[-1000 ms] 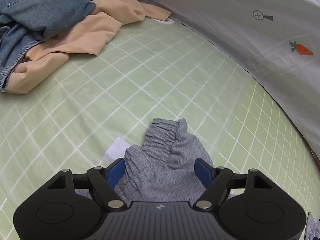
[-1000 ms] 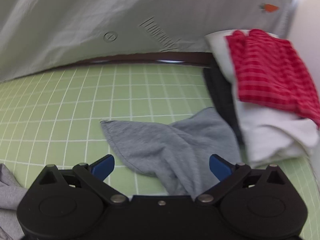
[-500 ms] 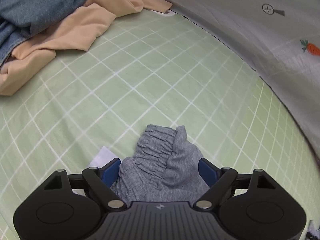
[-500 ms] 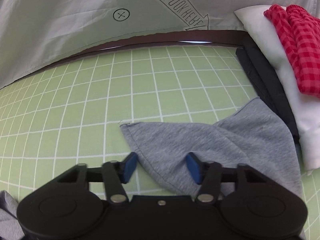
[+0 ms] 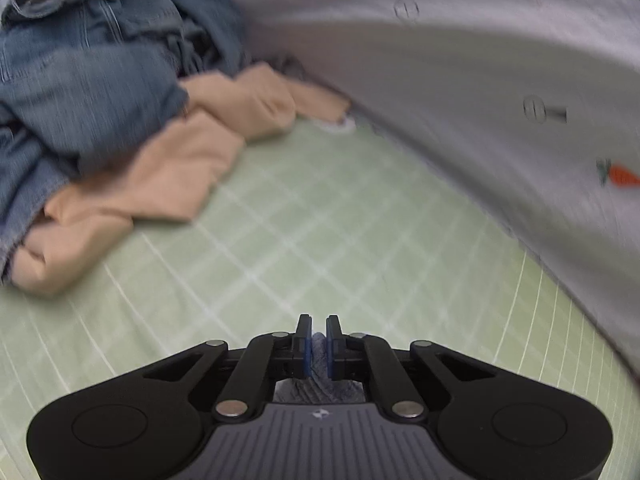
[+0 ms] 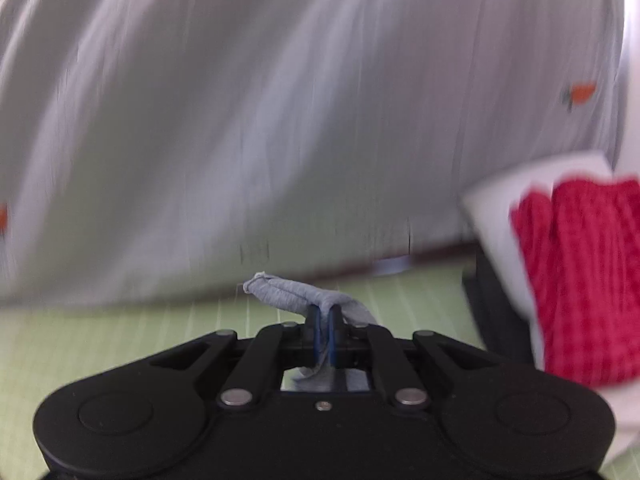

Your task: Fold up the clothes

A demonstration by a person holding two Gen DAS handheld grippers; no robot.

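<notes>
Gripping grey cloth [image 5: 318,364] with my left claw [image 5: 318,340]: fingers clenched, a ribbed bunch pinched between the blue pads. Past it lies green checked sheet [image 5: 320,220]. Far left of that view sits a loose heap, jeans [image 5: 88,64] over a peach garment [image 5: 172,176], neither of them folded. Grey drape [image 5: 460,80] with carrot prints closes the back.

Right claw [image 6: 325,330] is likewise clenched on grey cloth [image 6: 296,294]; a rolled hem sticks out ahead of the fingers, held clear of the sheet. Both views are motion-blurred. Far right: a red checked piece [image 6: 584,272] on a white one [image 6: 496,208], stacked and looking folded.

Judgement: grey garment held at two ends, off the sheet, not yet folded. One stack looks done; the jeans and peach heap is left.
</notes>
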